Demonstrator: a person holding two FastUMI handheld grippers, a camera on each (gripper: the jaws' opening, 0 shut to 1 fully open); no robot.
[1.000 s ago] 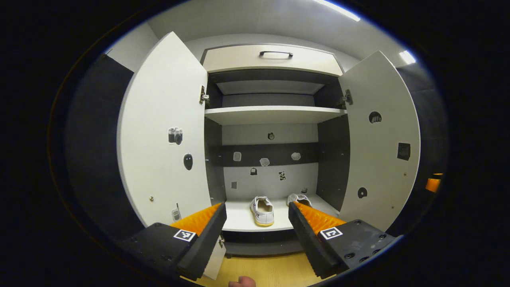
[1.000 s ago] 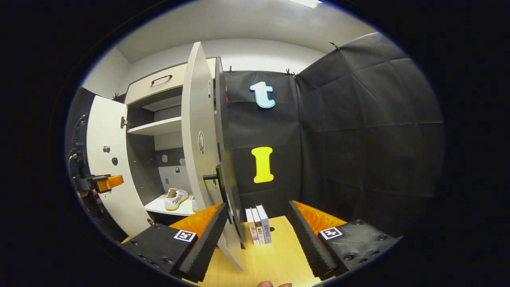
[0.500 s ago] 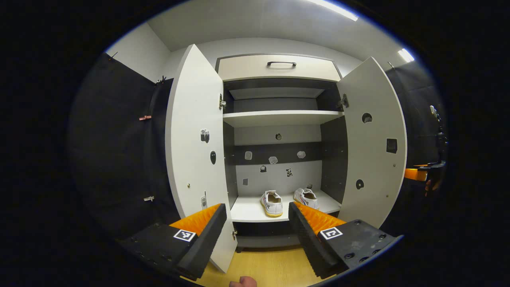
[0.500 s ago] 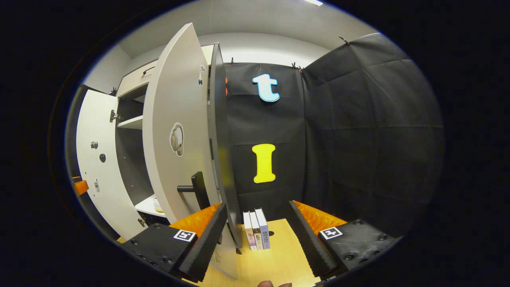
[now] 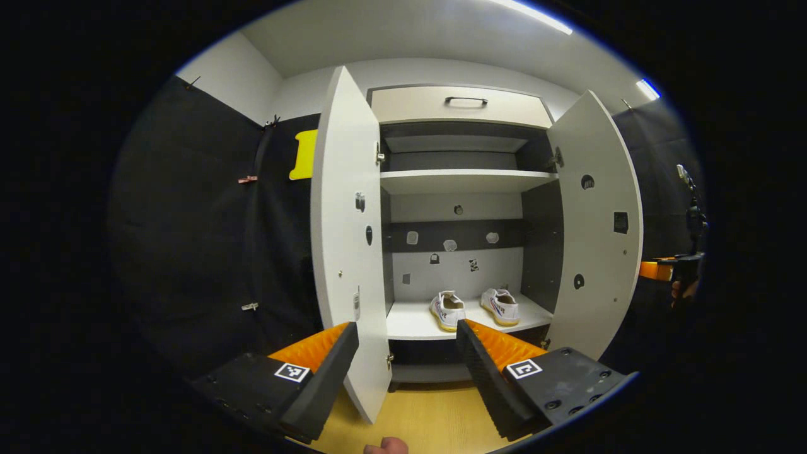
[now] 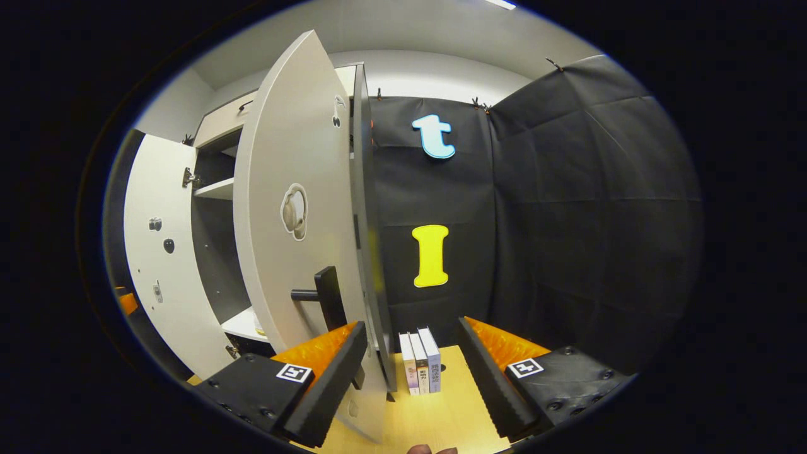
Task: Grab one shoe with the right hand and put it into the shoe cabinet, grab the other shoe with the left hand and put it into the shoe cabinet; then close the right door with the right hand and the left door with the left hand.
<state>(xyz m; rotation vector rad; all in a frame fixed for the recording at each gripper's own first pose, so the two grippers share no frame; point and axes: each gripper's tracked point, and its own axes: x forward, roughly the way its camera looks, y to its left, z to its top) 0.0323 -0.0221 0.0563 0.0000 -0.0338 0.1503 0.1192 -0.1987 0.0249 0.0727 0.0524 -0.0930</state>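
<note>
In the left gripper view, two white shoes (image 5: pixel 447 310) (image 5: pixel 501 306) sit side by side on the bottom shelf of the open shoe cabinet (image 5: pixel 463 181). The left door (image 5: pixel 347 252) stands nearly edge-on just beyond my left gripper (image 5: pixel 406 353), which is open and holds nothing. The right door (image 5: pixel 596 233) stands open, with the right gripper (image 5: pixel 659 270) and a hand beyond its outer side. In the right gripper view, the right door's outer face (image 6: pixel 296 221) and its black handle (image 6: pixel 325 296) are close ahead. My right gripper (image 6: pixel 410 362) is open, its left finger by the door's lower edge.
Three books (image 6: pixel 421 360) stand upright on the wooden floor (image 6: pixel 441 410) against the black cloth wall, right of the right door. A closed drawer with a dark handle (image 5: pixel 465 99) tops the cabinet. The upper shelf (image 5: pixel 466 180) is bare. Stickers dot the doors and back panel.
The left gripper view has drawn back and shifted left, so the left door now looks nearly edge-on. My right gripper has moved round to the right door's outer face; the handle is nearer.
</note>
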